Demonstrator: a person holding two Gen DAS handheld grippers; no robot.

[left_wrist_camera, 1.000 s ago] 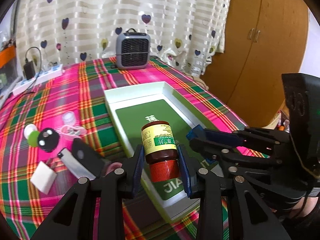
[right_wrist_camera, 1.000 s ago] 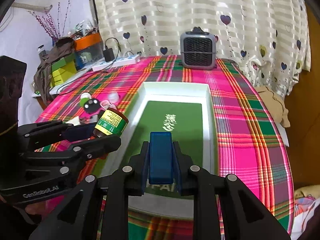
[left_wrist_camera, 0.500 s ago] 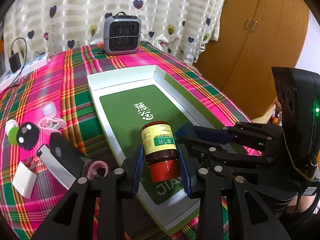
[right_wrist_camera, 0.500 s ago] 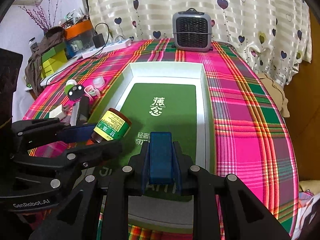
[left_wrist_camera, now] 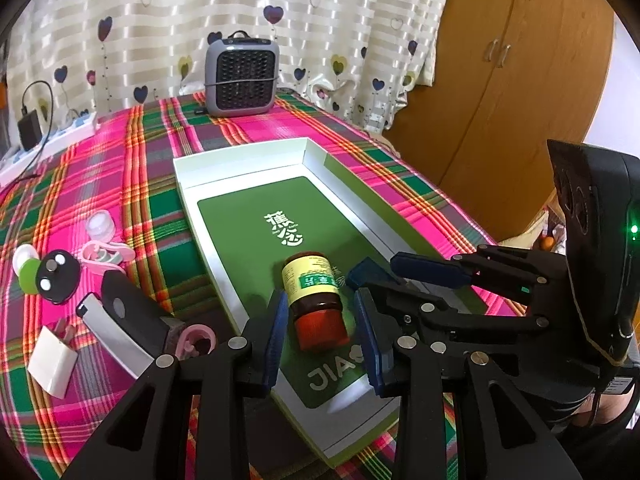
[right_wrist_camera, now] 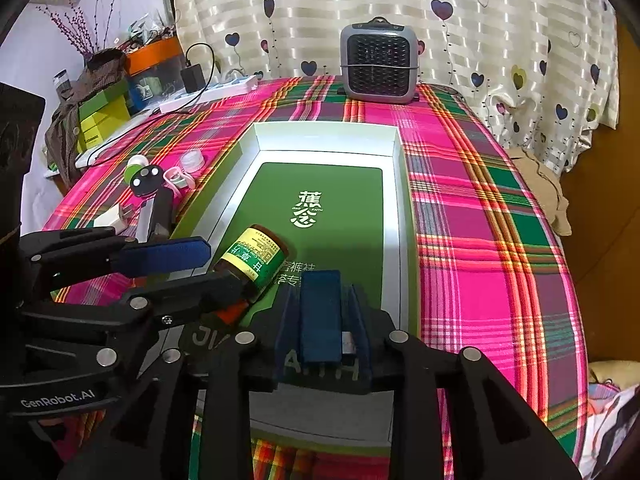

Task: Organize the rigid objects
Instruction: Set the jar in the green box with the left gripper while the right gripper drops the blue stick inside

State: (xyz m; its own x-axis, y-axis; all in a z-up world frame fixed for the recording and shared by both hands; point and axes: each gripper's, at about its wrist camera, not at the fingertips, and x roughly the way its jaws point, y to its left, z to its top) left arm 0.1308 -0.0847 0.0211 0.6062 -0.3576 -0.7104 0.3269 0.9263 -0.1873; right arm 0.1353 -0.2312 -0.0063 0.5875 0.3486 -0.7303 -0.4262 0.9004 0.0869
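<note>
A brown bottle (left_wrist_camera: 316, 296) with a yellow-green label and red cap lies on its side on the green floor of the white box (left_wrist_camera: 240, 160). My left gripper (left_wrist_camera: 320, 340) is open, its pads standing apart from the bottle on both sides. The bottle also shows in the right wrist view (right_wrist_camera: 252, 260), next to the left gripper (right_wrist_camera: 184, 268). My right gripper (right_wrist_camera: 322, 324) is shut on a dark blue block (right_wrist_camera: 320, 316) and holds it over the near end of the box (right_wrist_camera: 328, 136). The right gripper (left_wrist_camera: 384, 276) shows in the left wrist view.
Left of the box lie a black folded tool (left_wrist_camera: 128, 320), a white charger (left_wrist_camera: 52, 356), a pink clip (left_wrist_camera: 106, 254), a black round fob (left_wrist_camera: 58, 276), a small clear jar (left_wrist_camera: 100, 226) and a green-white cap (left_wrist_camera: 26, 266). A grey heater (left_wrist_camera: 242, 76) stands at the back.
My left gripper has opened and let go of the bottle, which now lies in the box. Both grippers have moved forward and lower over the box.
</note>
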